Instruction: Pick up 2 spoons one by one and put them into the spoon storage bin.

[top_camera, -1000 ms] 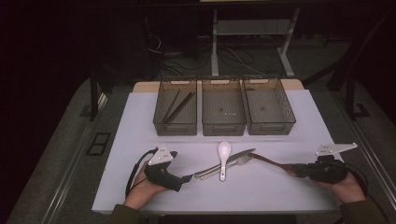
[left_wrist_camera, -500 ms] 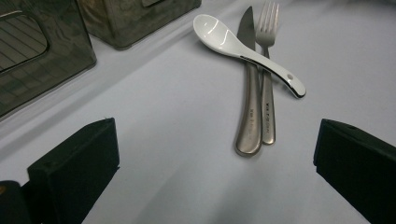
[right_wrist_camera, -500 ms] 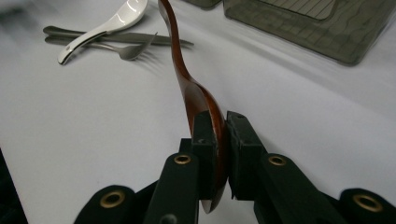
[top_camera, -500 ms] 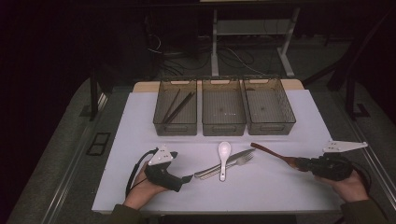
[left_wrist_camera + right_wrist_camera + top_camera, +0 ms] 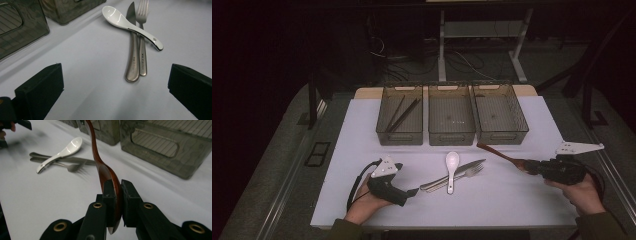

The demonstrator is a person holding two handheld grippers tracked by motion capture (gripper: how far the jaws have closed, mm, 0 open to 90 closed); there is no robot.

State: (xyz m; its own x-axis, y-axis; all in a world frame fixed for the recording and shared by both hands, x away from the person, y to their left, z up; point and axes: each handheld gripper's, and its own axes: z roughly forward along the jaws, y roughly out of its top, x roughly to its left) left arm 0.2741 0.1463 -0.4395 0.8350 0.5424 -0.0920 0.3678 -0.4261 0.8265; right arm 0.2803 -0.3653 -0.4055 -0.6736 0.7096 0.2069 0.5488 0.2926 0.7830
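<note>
The right tool (image 5: 116,195) is clamped on the bowl of a brown wooden spoon (image 5: 98,162), whose handle juts out ahead of the jaws toward the three wire bins at the back of the counter (image 5: 362,150). In the high view the wooden spoon (image 5: 499,154) hangs just in front of the right bin (image 5: 501,114), with its free end near that bin's front wall. The left tool (image 5: 412,192) rests on the counter with its jaws standing wide apart and nothing between them; a white spoon (image 5: 130,23), a knife (image 5: 132,50) and a fork (image 5: 142,37) lie crossed just ahead of it.

The step in hand looks like carrying the wooden spoon to a bin. To do it well, the person should raise the handle tip clear of the bin's rim before moving forward, keep the squeeze firm since the curved bowl could slip or swivel between the flat pads, and lower it inside before letting go. The left bin (image 5: 399,115) already holds chopsticks (image 5: 404,112)
</note>
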